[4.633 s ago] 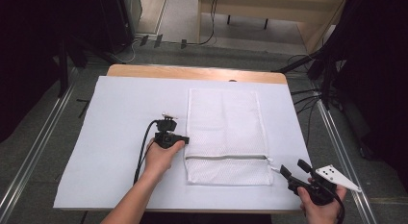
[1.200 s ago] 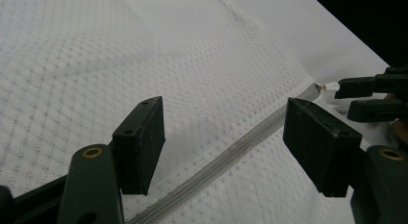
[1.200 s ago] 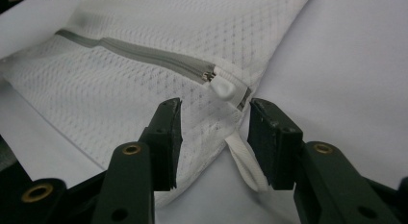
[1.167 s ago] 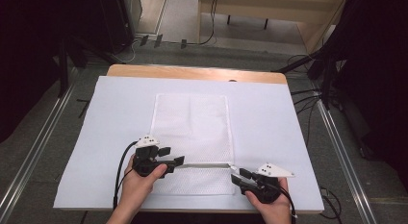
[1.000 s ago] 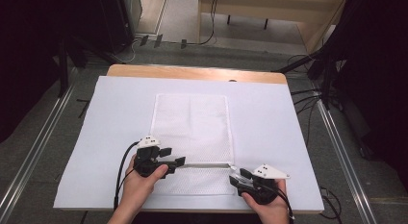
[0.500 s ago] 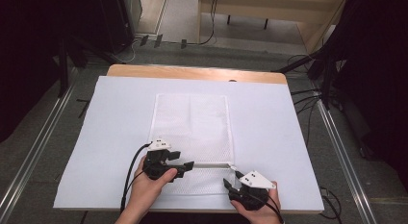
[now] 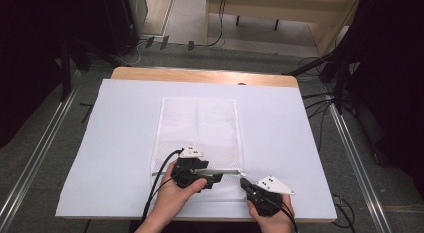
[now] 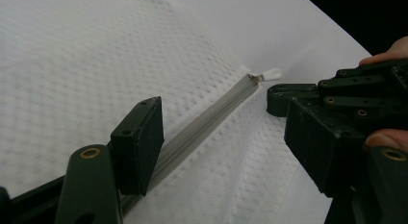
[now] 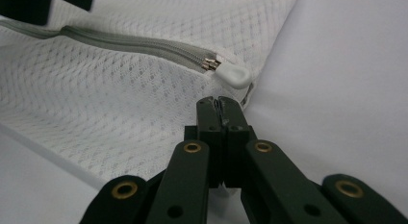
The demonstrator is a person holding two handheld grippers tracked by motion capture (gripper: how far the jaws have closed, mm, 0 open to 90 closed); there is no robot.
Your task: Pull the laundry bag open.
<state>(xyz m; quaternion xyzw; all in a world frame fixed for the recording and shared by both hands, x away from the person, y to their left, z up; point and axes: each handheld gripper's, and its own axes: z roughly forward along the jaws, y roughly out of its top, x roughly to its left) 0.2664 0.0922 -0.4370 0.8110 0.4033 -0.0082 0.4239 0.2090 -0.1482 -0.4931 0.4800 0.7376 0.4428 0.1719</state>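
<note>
A white mesh bag (image 7: 199, 128) lies flat on the table, its grey zipper (image 8: 207, 123) running along the near end. My left gripper (image 7: 215, 177) (image 8: 226, 137) is open low over the bag, jaws either side of the zipper tape without pressing it. The white zipper pull (image 9: 233, 75) (image 8: 272, 74) sits at the zipper's right end. My right gripper (image 7: 244, 183) (image 9: 219, 104) has just closed; it is shut, tips just short of the pull at the bag's corner, and nothing shows between them. Its shut tips (image 8: 279, 96) also face the left gripper.
A white sheet (image 7: 115, 143) covers the table, with a wooden edge (image 7: 200, 75) at the far side. The left gripper's black cable (image 7: 157, 178) trails off the near edge. Metal rails (image 7: 35, 158) and floor cables flank the table.
The bag lies further left than several seconds ago. Over the last second my left gripper slid right along the zipper, and my right gripper edged left toward the pull and shut.
</note>
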